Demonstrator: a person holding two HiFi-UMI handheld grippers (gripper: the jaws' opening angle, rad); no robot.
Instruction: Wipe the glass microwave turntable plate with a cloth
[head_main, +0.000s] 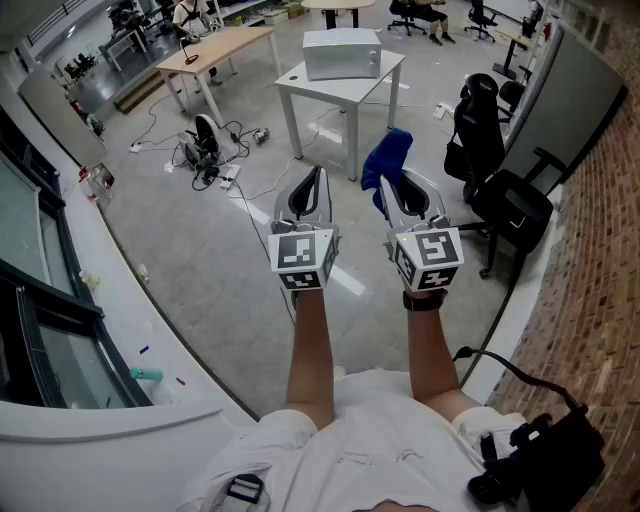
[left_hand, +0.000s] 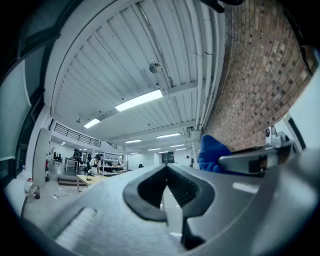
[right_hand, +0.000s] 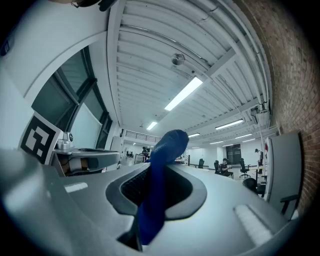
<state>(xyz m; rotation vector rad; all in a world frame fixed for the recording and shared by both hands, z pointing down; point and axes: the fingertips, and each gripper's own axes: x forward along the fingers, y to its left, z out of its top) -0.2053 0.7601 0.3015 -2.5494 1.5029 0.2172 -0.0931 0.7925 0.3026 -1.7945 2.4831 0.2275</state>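
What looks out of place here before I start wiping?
Nothing damaged or spilled. The right gripper holds the blue cloth, but no glass plate shows; the microwave sits far ahead on a white table. Loose cables sprawl on the floor beside it.

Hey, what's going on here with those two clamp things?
A person stands in an open workroom holding a gripper in each hand. The right gripper is shut on a blue cloth; the left gripper is shut on nothing. A microwave sits on a white table ahead, across the floor. No glass plate is visible, so wiping hasn't started.
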